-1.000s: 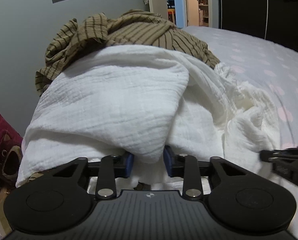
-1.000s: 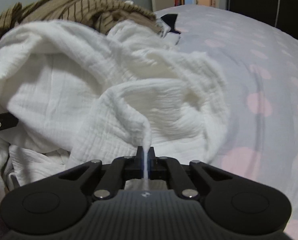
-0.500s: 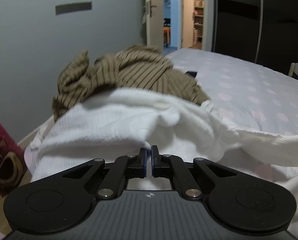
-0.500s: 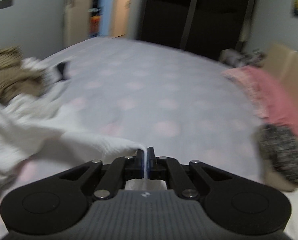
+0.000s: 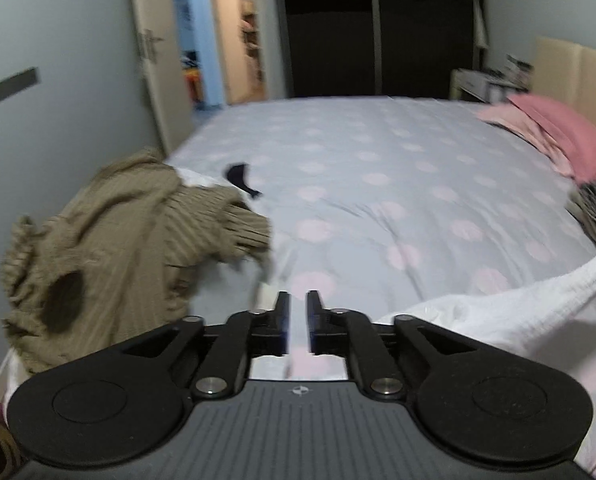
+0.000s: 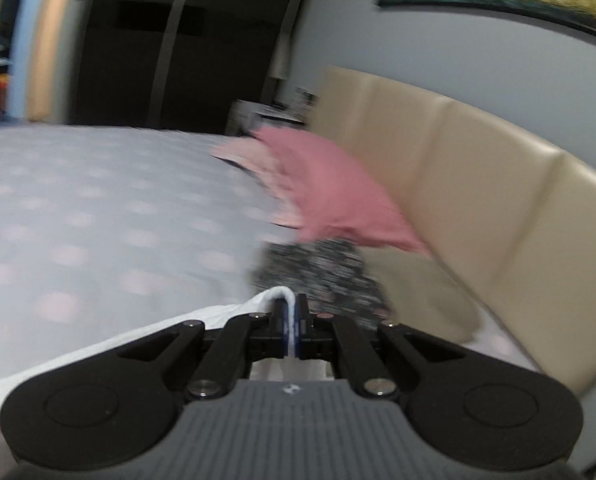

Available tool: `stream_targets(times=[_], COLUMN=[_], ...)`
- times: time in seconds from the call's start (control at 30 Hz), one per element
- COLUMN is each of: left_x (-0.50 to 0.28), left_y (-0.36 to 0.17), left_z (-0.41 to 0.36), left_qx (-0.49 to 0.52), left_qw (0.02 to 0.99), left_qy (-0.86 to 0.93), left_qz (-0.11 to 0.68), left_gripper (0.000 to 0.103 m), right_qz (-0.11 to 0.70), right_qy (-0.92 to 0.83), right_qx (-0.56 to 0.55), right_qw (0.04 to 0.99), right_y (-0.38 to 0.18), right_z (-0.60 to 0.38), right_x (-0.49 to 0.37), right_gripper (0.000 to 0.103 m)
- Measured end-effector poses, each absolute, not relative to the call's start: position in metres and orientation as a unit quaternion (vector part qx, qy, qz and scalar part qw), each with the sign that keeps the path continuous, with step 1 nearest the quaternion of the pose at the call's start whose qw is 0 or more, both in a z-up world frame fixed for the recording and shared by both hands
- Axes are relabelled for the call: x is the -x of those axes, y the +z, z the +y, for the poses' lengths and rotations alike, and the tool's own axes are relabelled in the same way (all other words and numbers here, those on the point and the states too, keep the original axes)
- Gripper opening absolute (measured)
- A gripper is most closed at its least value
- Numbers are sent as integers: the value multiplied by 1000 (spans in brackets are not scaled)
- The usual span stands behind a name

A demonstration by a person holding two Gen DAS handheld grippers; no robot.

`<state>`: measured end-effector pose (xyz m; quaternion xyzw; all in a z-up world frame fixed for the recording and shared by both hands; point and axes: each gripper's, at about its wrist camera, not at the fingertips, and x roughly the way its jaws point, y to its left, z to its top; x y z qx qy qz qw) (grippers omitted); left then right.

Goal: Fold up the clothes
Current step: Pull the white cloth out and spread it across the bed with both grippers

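Note:
A white crinkled cloth [image 5: 498, 312] stretches from the right edge of the left wrist view to under my left gripper [image 5: 297, 312]. Its jaws are almost together, and the blurred slit between them looks pale. In the right wrist view my right gripper [image 6: 292, 312] is shut on a corner of the white cloth [image 6: 138, 340], which trails away to the lower left. A brown striped garment [image 5: 130, 240] lies bunched at the left edge of the bed [image 5: 378, 160], uncovered.
The lavender sheet with pink dots [image 6: 78, 220] spreads ahead. A pink pillow [image 6: 330, 192] and a black-and-white patterned cloth [image 6: 322, 272] lie by the beige headboard [image 6: 478, 180]. A small dark item [image 5: 240, 178] sits beyond the brown garment. A dark wardrobe [image 5: 378, 28] and an open door [image 5: 154, 60] are behind.
Both grippers have lifted and swung right, pulling the white cloth off the brown garment and stretching it across the bed. The left gripper closed on the cloth a second ago.

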<state>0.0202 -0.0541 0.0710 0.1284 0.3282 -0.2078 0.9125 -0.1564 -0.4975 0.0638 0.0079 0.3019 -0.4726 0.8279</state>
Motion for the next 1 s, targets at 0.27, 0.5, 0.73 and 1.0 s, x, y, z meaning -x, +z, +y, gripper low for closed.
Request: stream_targets(times=[0.27, 0.5, 0.73, 1.0], left_x=[-35, -63, -77, -83], left_y=[25, -47, -96, -114], left_z=[-107, -159, -185, -199], left_qx=[-174, -198, -200, -192], left_qw=[860, 820, 797, 802], left_qy=[-285, -309, -302, -286], left_qz=[385, 439, 483, 489], left_gripper=[25, 43, 43, 11], right_qz=[391, 430, 384, 403], right_qy=[-496, -451, -393, -421], right_qx=[-70, -134, -160, -236], right_qw=[772, 771, 820, 778], right_y=[-4, -28, -24, -67], right_z=[-542, -550, -555, -615], right_x=[206, 242, 261, 257], right_gripper=[4, 33, 55, 67])
